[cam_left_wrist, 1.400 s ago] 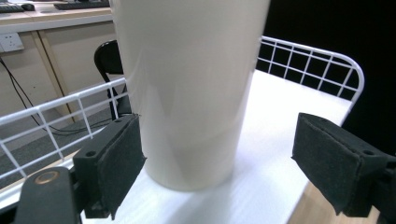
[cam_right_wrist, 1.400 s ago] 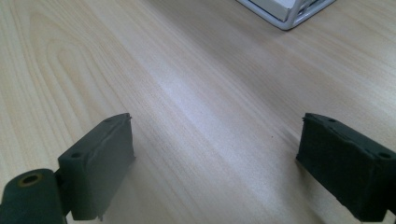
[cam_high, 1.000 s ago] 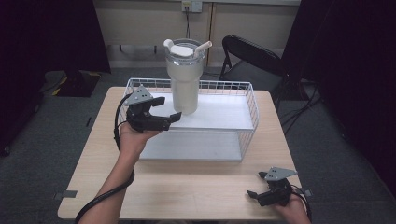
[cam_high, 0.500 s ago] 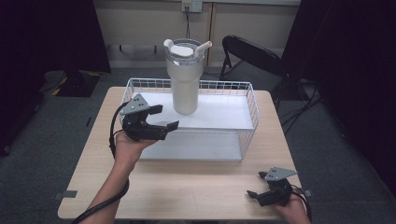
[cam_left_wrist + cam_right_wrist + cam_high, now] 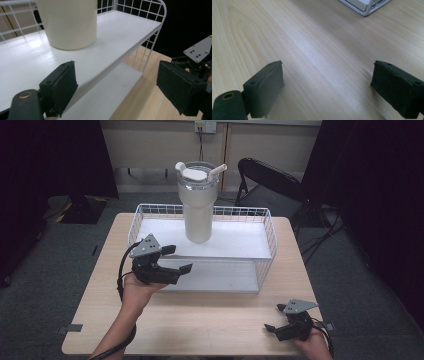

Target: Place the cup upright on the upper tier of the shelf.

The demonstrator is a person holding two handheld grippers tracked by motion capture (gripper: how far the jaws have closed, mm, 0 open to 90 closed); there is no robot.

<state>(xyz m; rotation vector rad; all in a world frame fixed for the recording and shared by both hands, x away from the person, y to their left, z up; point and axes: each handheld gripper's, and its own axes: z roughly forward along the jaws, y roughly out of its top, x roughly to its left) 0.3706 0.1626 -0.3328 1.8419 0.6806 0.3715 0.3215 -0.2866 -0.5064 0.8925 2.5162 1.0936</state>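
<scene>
A tall cream tumbler [image 5: 198, 207] with a lid and straw stands upright on the upper shelf of a white wire rack [image 5: 270, 236]. My left gripper [image 5: 181, 258] hovers open at the rack's front left corner, apart from the tumbler, with nothing between its jaws. In the left gripper view the tumbler's base [image 5: 70, 22] sits on the white shelf [image 5: 120, 35] ahead of the open left gripper [image 5: 117, 86]. My right gripper [image 5: 271, 331] rests open near the table's front right edge. In its own view the right gripper [image 5: 327, 85] stands open over bare wood.
The rack has a lower white shelf [image 5: 107, 92] beneath the upper one. A corner of the rack [image 5: 367, 6] lies far ahead in the right gripper view. A black folding chair [image 5: 270, 180] stands behind the wooden table [image 5: 210, 315].
My left gripper has drawn back from the tumbler toward the person and dropped lower, staying open. The right gripper has not moved.
</scene>
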